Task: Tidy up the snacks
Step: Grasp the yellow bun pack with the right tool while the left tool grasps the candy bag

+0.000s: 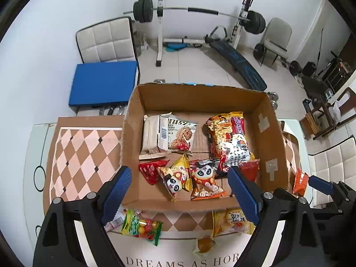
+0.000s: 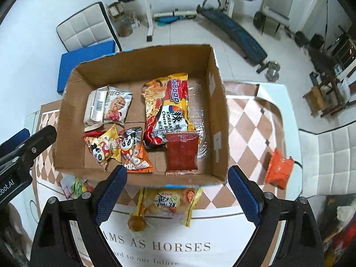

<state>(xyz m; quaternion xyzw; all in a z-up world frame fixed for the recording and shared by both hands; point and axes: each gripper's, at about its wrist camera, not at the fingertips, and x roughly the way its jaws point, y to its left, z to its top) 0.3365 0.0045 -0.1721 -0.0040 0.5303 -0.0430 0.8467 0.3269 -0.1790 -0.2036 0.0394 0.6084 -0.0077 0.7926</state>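
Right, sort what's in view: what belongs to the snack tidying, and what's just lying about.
Job:
cardboard box
noodle packet
panda snacks
candy bag
yellow packet
orange packet

Lying about:
barbell rack
blue pad
sit-up bench
chairs

Snack packets (image 2: 169, 113) flat in cardboard box (image 2: 219, 111)

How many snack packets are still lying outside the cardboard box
4 in view: a candy bag and a yellow packet in front of the cardboard box, a small round snack nearer still, and an orange packet to its right. Others may be hidden.
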